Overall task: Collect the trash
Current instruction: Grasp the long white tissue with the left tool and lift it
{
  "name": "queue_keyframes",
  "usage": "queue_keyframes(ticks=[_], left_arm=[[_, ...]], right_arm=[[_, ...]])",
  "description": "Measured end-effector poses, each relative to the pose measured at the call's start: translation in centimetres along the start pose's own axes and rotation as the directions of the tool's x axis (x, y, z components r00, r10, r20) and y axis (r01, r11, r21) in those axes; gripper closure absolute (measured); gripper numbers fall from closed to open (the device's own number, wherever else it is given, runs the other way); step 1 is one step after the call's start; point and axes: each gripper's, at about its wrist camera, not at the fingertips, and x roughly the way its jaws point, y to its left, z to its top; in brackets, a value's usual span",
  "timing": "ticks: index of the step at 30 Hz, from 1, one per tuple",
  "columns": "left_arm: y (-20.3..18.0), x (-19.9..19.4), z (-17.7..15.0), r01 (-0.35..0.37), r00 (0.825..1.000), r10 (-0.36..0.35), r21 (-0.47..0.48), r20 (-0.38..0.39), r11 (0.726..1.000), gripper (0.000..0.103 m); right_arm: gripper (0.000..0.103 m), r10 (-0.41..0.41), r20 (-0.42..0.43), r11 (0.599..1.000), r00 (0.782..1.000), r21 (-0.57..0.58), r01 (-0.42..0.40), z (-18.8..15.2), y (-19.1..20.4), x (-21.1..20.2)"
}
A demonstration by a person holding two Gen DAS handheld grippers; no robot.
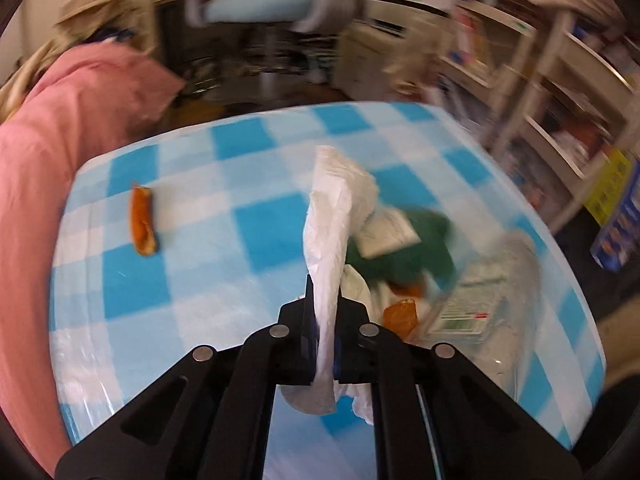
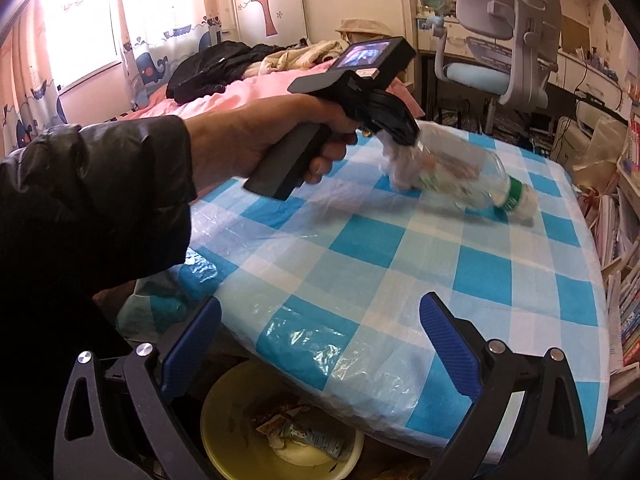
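My left gripper (image 1: pixel 325 312) is shut on the edge of a white plastic bag (image 1: pixel 332 220), lifted above the blue checked table (image 1: pixel 200 208). The bag holds trash: a green-capped clear bottle (image 1: pixel 472 300), a green wrapper (image 1: pixel 404 248) and orange scraps. An orange peel piece (image 1: pixel 142 220) lies on the table to the left. In the right wrist view the left gripper (image 2: pixel 400 136) holds the bag with the bottle (image 2: pixel 468 184) over the table. My right gripper (image 2: pixel 320 344) is open and empty at the table's near edge, above a yellow bin (image 2: pixel 224 420) with wrappers inside.
A bed with a pink cover (image 2: pixel 224 96) stands to the left of the table. A desk chair (image 2: pixel 508 56) is behind it. Shelves of books (image 1: pixel 560 100) line the right side.
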Motion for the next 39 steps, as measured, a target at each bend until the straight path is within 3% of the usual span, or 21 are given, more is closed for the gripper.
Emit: queue_keyframes(ticks=[5,7,11,14,18,20,22,24,28,30,32,33,35,36,37,39], left_arm=[[-4.8,-3.1,-3.9,0.065,0.996,-0.056,0.142,-0.064,0.988,0.098],[-6.1,-4.7,-5.9,0.083,0.995,-0.072,0.152,-0.074,0.985,0.098],[-4.8,-8.1,-9.3,0.091,0.995,-0.090,0.009,-0.047,0.996,0.098],[-2.5,-10.5,-11.6,0.076,0.996,-0.080,-0.122,-0.029,0.990,0.098],[-1.3,-12.3,-14.4,0.015,0.999,-0.023,-0.199,-0.036,0.980,0.097],[-0.9,-12.5,-15.5,-0.061,0.997,0.048,-0.215,-0.065,0.975,0.091],[-0.4,-12.5,-16.1,-0.104,0.992,0.086,-0.219,-0.091,0.970,0.065],[-0.1,-12.7,-16.2,-0.156,0.986,0.141,-0.217,-0.087,0.964,0.047],[-0.2,-12.3,-15.4,-0.182,0.983,0.171,-0.203,-0.070,0.962,0.035],[-0.5,-11.4,-15.0,-0.204,0.977,0.191,-0.168,-0.095,0.964,0.034],[-0.9,-10.3,-14.9,-0.218,0.972,0.201,-0.146,-0.121,0.965,0.034],[-0.9,-9.8,-14.9,-0.220,0.970,0.201,-0.141,-0.135,0.965,0.039],[-0.8,-9.2,-14.8,-0.230,0.967,0.211,-0.135,-0.141,0.964,0.063],[-0.7,-9.1,-14.6,-0.228,0.967,0.209,-0.134,-0.143,0.964,0.085],[-0.4,-9.4,-14.5,-0.199,0.974,0.178,-0.162,-0.139,0.966,0.095],[0.2,-9.9,-14.2,-0.183,0.981,0.163,-0.206,-0.109,0.961,0.096]], right_arm=[[0.008,0.004,0.013,1.000,1.000,0.019,-0.004,-0.2,0.1,-0.6],[0.008,0.008,0.016,0.999,1.000,0.038,-0.008,-0.4,0.1,-0.9],[0.008,0.010,0.023,0.997,1.000,0.081,-0.012,-0.9,-0.2,-1.4],[0.008,0.014,0.026,0.993,1.000,0.116,-0.017,-1.2,-0.5,-1.6],[0.008,0.010,0.019,0.989,1.000,0.145,-0.013,-1.7,-0.6,-1.5],[0.008,0.001,0.014,0.989,1.000,0.145,-0.003,-1.8,-0.5,-1.4],[0.008,-0.011,0.007,0.990,1.000,0.140,0.010,-2.0,-0.5,-1.2],[0.008,-0.019,0.000,0.990,1.000,0.138,0.019,-2.1,-0.4,-1.0],[0.008,-0.033,-0.012,0.992,0.999,0.124,0.035,-2.3,-0.2,-0.6],[0.008,-0.037,-0.019,0.993,0.999,0.115,0.039,-2.3,0.0,-0.4],[0.008,-0.040,-0.023,0.993,0.999,0.106,0.042,-2.2,0.1,-0.2],[0.008,-0.041,-0.023,0.994,0.999,0.104,0.043,-2.2,0.1,-0.2],[0.008,-0.042,-0.025,0.994,0.999,0.100,0.045,-2.0,0.1,-0.1],[0.008,-0.043,-0.025,0.994,0.999,0.101,0.045,-1.9,0.0,0.0],[0.008,-0.044,-0.026,0.994,0.999,0.103,0.046,-1.9,-0.1,0.0],[0.008,-0.045,-0.028,0.994,0.999,0.103,0.047,-1.8,-0.3,0.1]])
